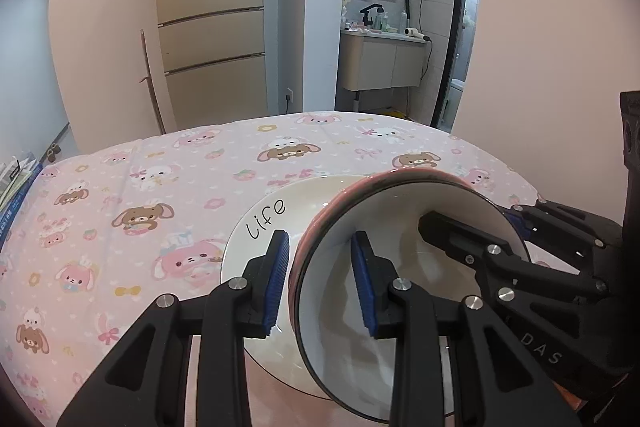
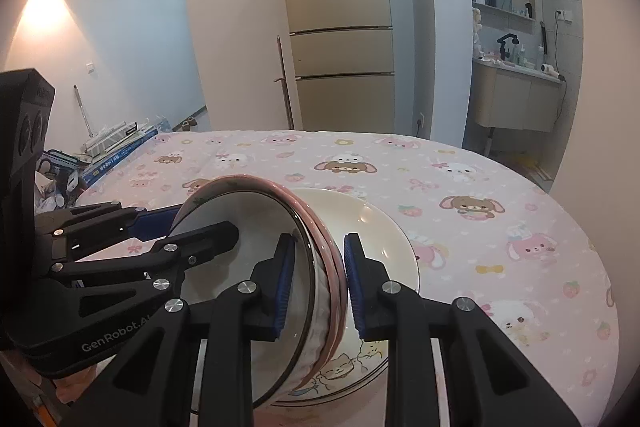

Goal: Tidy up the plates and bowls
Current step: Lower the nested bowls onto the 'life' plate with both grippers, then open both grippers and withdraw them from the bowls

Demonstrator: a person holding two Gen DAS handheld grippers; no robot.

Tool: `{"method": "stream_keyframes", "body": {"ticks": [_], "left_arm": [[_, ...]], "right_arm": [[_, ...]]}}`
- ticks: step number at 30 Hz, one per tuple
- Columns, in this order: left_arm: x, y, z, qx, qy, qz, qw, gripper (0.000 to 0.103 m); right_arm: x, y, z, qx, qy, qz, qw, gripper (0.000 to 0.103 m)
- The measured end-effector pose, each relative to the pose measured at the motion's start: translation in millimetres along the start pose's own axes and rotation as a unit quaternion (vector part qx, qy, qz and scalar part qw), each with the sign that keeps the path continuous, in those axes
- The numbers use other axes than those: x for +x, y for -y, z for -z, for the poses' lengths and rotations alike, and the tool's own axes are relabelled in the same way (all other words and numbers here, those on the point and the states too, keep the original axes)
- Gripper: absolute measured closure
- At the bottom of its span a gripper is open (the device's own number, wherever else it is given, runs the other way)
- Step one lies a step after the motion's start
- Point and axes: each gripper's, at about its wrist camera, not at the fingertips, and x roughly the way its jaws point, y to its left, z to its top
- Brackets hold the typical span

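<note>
A pink-rimmed white bowl (image 1: 404,227) is tilted on edge over a white plate (image 1: 280,211) marked "Life". My left gripper (image 1: 320,283) straddles the bowl's left wall, one blue pad outside and one inside, with a small gap showing, so it is open. My right gripper (image 2: 318,283) straddles the bowl's (image 2: 240,211) right wall the same way, its pads close to the wall. The plate (image 2: 380,227) lies under and behind the bowl. The right gripper's fingers (image 1: 460,239) reach into the bowl in the left wrist view.
The pink cartoon tablecloth (image 1: 140,227) covers the table around the plate. A beige fridge (image 2: 340,27) and a bathroom vanity (image 2: 516,99) stand beyond the table's far edge. Boxes and papers (image 2: 116,143) pile at the far left.
</note>
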Motion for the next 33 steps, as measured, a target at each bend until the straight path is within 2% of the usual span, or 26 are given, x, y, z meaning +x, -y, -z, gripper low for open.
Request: {"method": "stream_keyframes", "body": {"ticks": [3,6,13,17,22,24,27,30,32,33], "left_arm": [[-0.4,-3.6,-2.8,-0.009,-0.005,0.010,0.9999,0.074],[2.1,-6.8,-5.3,-0.010,-0.013,0.015,0.9998,0.074],[24.1,-16.0,-14.8,-0.041,-0.049,0.039,0.9972,0.074],[31.0,-18.2,-18.4,-0.046,-0.052,0.031,0.9971,0.074],[34.8,-24.6,-25.5,-0.062,-0.056,0.042,0.9956,0.074],[35.0,-21.3,-25.6,-0.050,-0.053,0.036,0.9967,0.074],[33.9,-19.1,-24.8,-0.042,-0.048,0.030,0.9975,0.074],[25.5,-19.3,-26.6,-0.039,-0.028,0.023,0.9986,0.072],[17.2,-21.1,-29.7,-0.041,-0.014,0.025,0.9987,0.054],[10.8,-21.6,-30.9,-0.042,-0.002,0.025,0.9988,0.054]], "right_arm": [[1.7,2.0,-2.3,0.006,-0.004,-0.009,1.000,0.077],[5.7,12.3,-6.2,0.032,-0.018,-0.042,0.998,0.077],[30.7,33.6,-17.7,0.071,-0.056,-0.064,0.994,0.075],[54.9,53.2,-26.2,0.110,-0.097,-0.102,0.984,0.075],[87.9,70.4,-28.6,0.157,-0.148,-0.123,0.969,0.076],[88.2,70.5,-28.3,0.156,-0.142,-0.124,0.970,0.076],[79.4,61.7,-29.0,0.124,-0.122,-0.097,0.980,0.076],[66.5,59.5,-33.6,0.114,-0.100,-0.080,0.985,0.075],[55.0,59.1,-40.1,0.106,-0.080,-0.070,0.989,0.075],[46.5,58.4,-44.4,0.099,-0.067,-0.064,0.991,0.076]]}}
